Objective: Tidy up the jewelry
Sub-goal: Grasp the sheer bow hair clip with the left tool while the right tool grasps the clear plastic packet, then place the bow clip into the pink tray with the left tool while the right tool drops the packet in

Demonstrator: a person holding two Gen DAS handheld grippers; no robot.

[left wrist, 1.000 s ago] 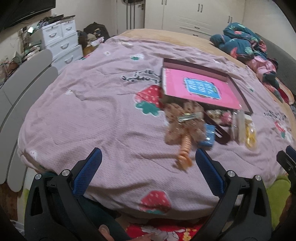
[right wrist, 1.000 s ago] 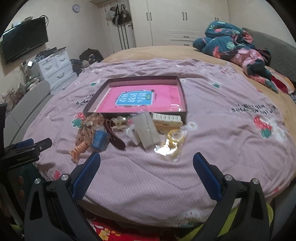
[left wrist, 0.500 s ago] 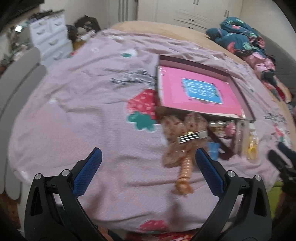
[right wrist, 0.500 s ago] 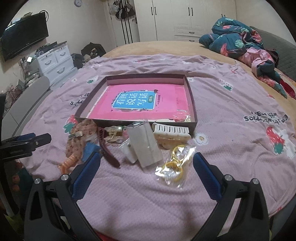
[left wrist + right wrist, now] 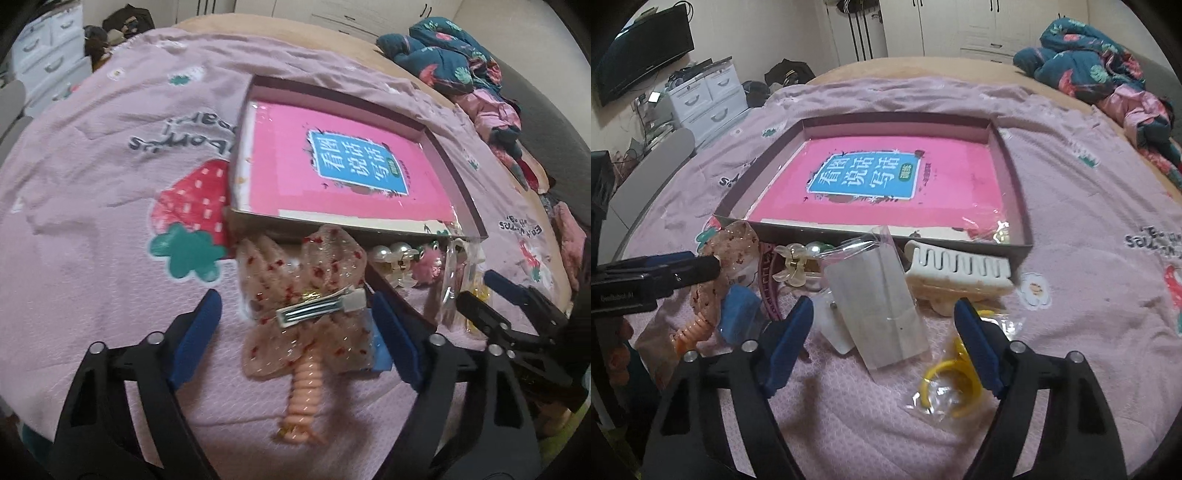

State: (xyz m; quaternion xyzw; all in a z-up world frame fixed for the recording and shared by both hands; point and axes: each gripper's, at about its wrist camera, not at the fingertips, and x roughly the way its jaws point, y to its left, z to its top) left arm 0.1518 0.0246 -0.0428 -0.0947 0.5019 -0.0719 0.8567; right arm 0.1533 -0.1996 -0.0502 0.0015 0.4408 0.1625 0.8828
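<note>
The jewelry pile lies on the pink bedspread [image 5: 1089,206] just before the shallow box [image 5: 1012,173]. Left gripper [image 5: 295,325], jaws closing, straddles the sheer bow clip [image 5: 306,295] without pressing; right gripper [image 5: 882,332], also closing, flanks the clear packet [image 5: 875,310]

left gripper [image 5: 295,325] – angled down, jaws closing | right gripper [image 5: 884,325] – angled down, jaws closing
</note>
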